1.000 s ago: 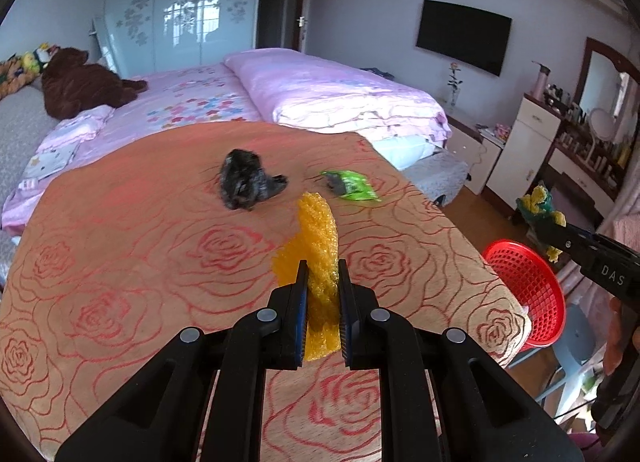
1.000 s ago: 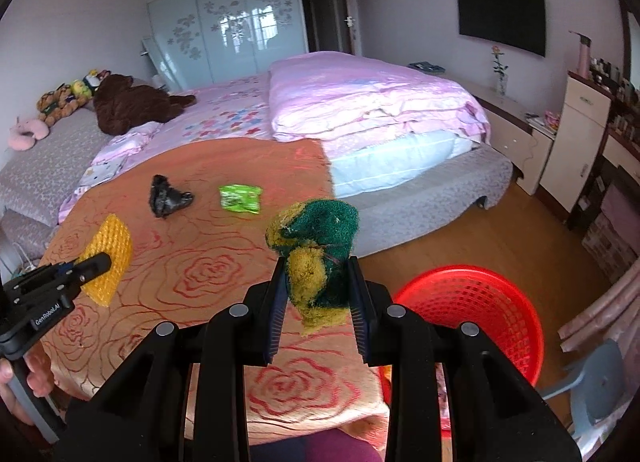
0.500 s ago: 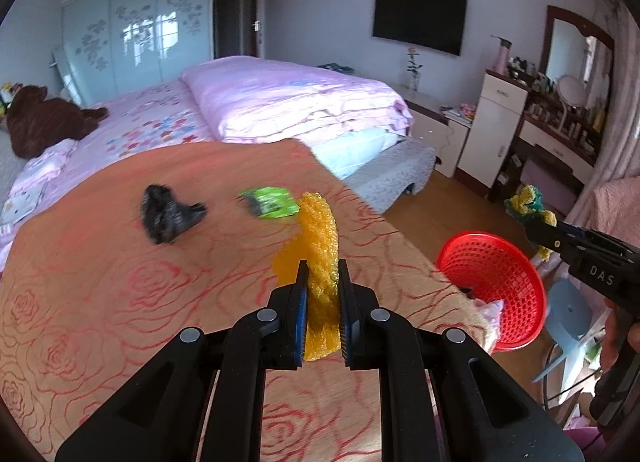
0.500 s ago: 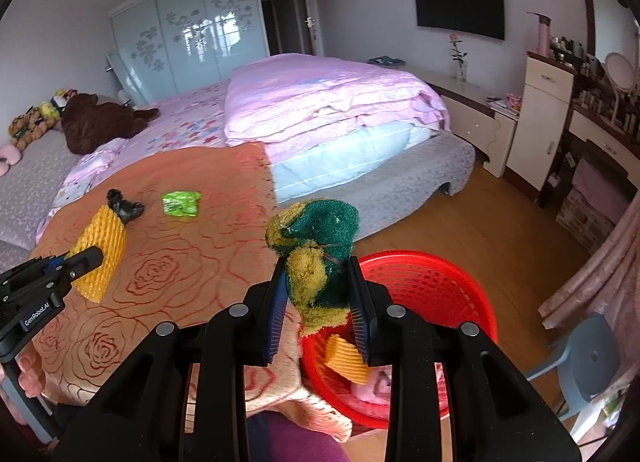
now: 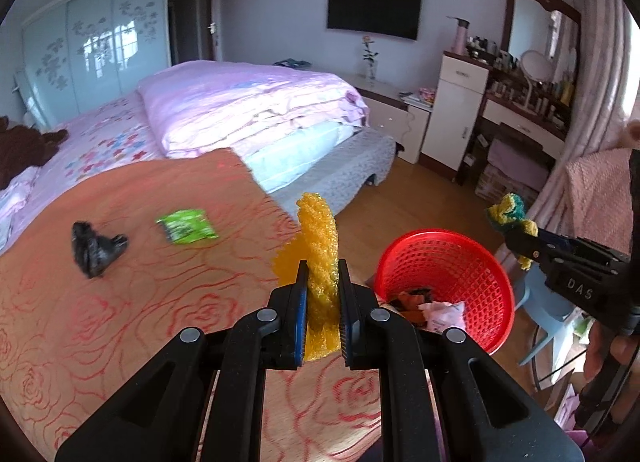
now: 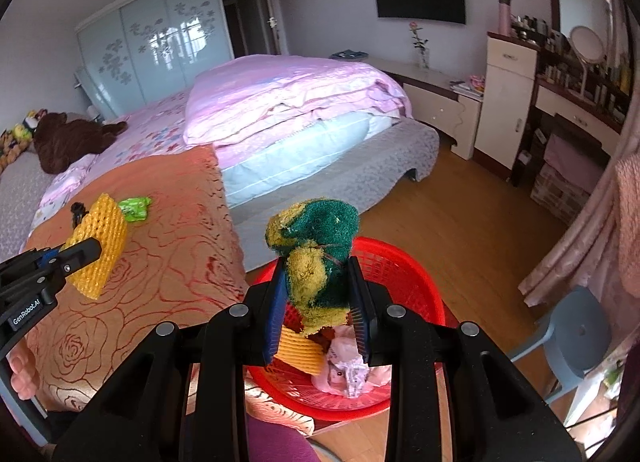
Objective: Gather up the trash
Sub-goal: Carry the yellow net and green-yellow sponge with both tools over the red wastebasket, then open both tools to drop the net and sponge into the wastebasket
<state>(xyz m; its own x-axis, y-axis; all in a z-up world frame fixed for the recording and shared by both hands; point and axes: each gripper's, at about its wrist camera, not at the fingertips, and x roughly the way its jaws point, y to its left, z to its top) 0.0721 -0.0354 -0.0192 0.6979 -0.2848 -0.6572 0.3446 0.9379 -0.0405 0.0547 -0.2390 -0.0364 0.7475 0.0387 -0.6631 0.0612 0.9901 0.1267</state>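
My left gripper is shut on a yellow foam net, held above the orange rose-patterned cloth near its right edge. My right gripper is shut on a green and yellow scouring sponge, held right above the red mesh basket. The basket stands on the floor beside the cloth and holds another yellow net and pink wrappers. A crumpled black bag and a green wrapper lie on the cloth.
A bed with a pink folded quilt lies behind the cloth. A blue plastic stool stands right of the basket. A dresser with a mirror is at the far right, with wooden floor between.
Both grippers have swung right toward the basket, each still holding its item. The sponge now hangs over the basket's opening, and the basket looks closer in the left view.
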